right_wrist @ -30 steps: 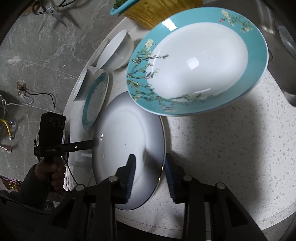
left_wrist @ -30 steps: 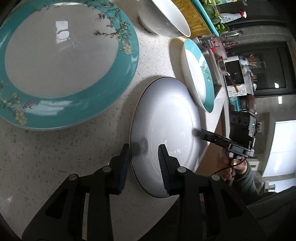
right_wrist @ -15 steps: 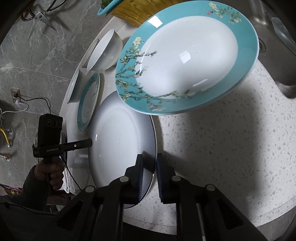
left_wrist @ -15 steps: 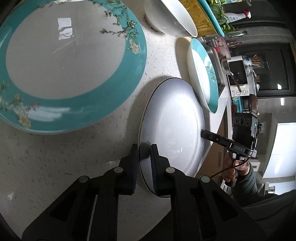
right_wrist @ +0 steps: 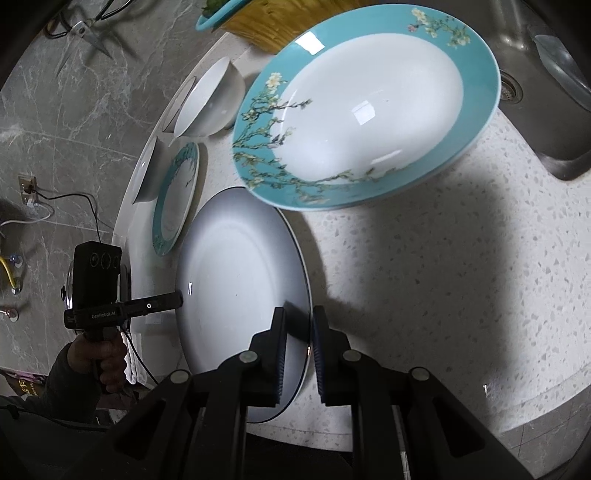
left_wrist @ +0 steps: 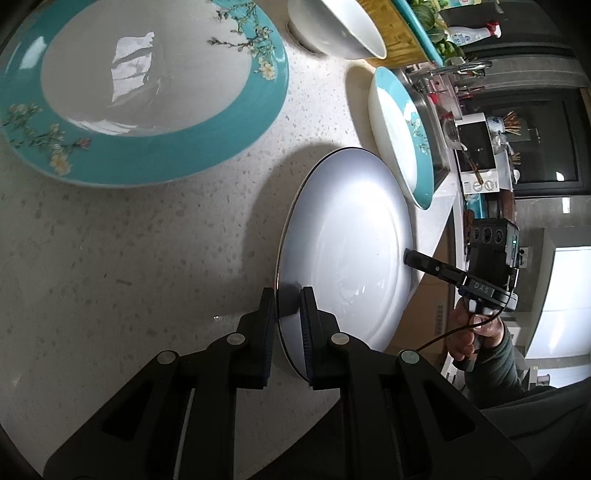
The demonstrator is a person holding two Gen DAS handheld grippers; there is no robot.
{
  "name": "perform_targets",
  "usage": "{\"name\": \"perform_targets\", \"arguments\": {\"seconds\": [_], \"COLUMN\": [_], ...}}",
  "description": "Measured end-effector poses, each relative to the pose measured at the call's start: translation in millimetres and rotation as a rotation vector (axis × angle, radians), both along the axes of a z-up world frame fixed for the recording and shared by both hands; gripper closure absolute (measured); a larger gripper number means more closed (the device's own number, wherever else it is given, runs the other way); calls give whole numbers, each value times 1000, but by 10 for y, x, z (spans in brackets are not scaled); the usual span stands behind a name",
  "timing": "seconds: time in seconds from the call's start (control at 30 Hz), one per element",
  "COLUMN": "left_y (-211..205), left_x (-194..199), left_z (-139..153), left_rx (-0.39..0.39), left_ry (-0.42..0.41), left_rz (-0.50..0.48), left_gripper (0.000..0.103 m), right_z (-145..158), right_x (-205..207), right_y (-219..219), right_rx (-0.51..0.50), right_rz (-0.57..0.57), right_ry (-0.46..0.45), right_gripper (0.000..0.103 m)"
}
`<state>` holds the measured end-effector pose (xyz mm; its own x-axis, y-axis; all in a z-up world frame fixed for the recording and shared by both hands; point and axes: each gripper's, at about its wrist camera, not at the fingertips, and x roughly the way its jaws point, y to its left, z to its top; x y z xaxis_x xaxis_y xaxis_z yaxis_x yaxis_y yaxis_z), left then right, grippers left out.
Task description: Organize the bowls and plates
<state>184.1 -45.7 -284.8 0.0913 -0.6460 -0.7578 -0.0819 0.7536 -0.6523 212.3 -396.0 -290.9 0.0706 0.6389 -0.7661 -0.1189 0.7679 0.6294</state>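
**Two grippers clamping one white plate at the counter's front edge**

A speckled counter (left_wrist: 129, 258) is carrying several dishes. In the left wrist view, a large teal-rimmed plate (left_wrist: 147, 147) with blossom sprigs is lying toward the far left. A white bowl (left_wrist: 332, 29) is sitting near the back edge. A smaller teal-rimmed plate (left_wrist: 402, 136) is resting by the right edge, just beside the sink.

A plain white plate (left_wrist: 347, 251) is sitting at the front edge, partly overhanging it. The left gripper (left_wrist: 288, 321) is pinching its near rim, fingers clenched on it. The right gripper (right_wrist: 298, 343) is gripping the opposite rim, fingers closed on it. A person's hand (right_wrist: 99, 354) is holding each tool.
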Motion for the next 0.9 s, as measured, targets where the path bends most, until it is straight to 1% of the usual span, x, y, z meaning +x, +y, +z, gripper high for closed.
{"name": "perform_targets", "arguments": {"seconds": [0.2,0.33,0.5,0.63,0.8,0.9], "left_y": [24,120,403,714,1104,1312], "left_x": [-52,-183,-438,-630,-867,-944], "left_z": [191,312,428,448,394,319], "left_rx": [-2,23,42,50,51,54], "left_ry": [-33,-52,-65,-73,-64,-50], "left_rz": [18,43,114,161,222,244], "left_gripper": [93,93,93,93,93,93], "right_z": [92,210,335,372,366,294], "right_x": [-65,-111,-152,-202,-328,-395], "right_y": [79,240,603,990,1439,1695], "right_rx": [8,20,41,52,55,52], "right_rz": [5,30,85,138,189,214], "right_ry": [-6,-21,-39,-41,-34,-20], "right_gripper": [87,87,87,87,87,87]}}
